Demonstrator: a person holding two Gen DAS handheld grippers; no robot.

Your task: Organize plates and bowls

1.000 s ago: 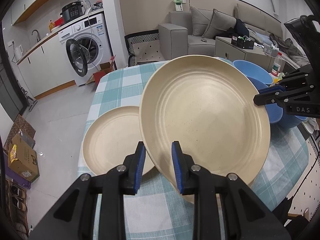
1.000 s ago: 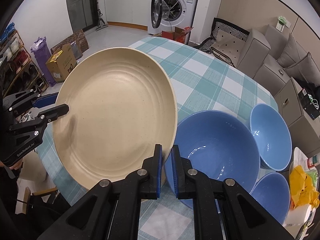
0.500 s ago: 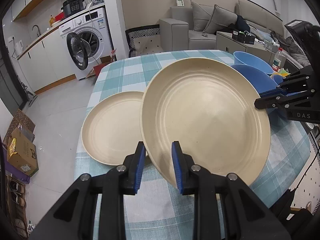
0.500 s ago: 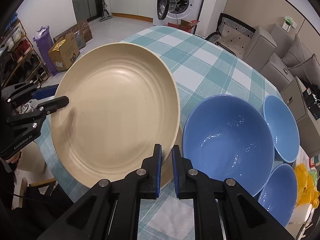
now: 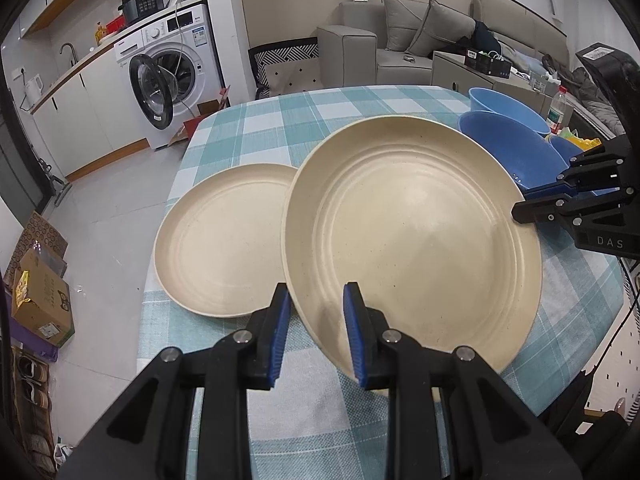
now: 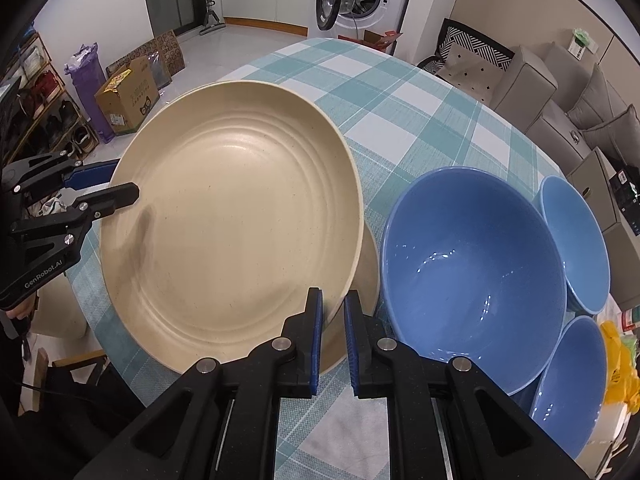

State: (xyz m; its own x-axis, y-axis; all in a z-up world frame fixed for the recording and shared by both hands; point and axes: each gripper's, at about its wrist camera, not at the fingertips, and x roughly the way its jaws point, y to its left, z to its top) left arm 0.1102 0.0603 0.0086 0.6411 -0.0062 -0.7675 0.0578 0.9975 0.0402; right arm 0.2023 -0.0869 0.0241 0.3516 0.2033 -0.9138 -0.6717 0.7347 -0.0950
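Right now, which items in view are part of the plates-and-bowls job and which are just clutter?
Job:
large beige plate gripped at opposite rims by left gripper and right gripper
second beige plate on the table
three blue bowls

Clutter:
white washing machine
grey sofa
cardboard box

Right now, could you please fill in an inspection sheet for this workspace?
Surface: table under a teal checked cloth.
Job's things: large beige plate held tilted by opposite rims; second beige plate flat on the cloth beside it; big blue bowl plus two smaller blue bowls at its far side.
Clutter: yellow packaging at the table edge.
Grippers: left hand-held gripper and right hand-held gripper both clamp the plate's rim.
Cables: nothing seen on the table.
Surroundings: washing machine with its door open, sofa, cardboard box.
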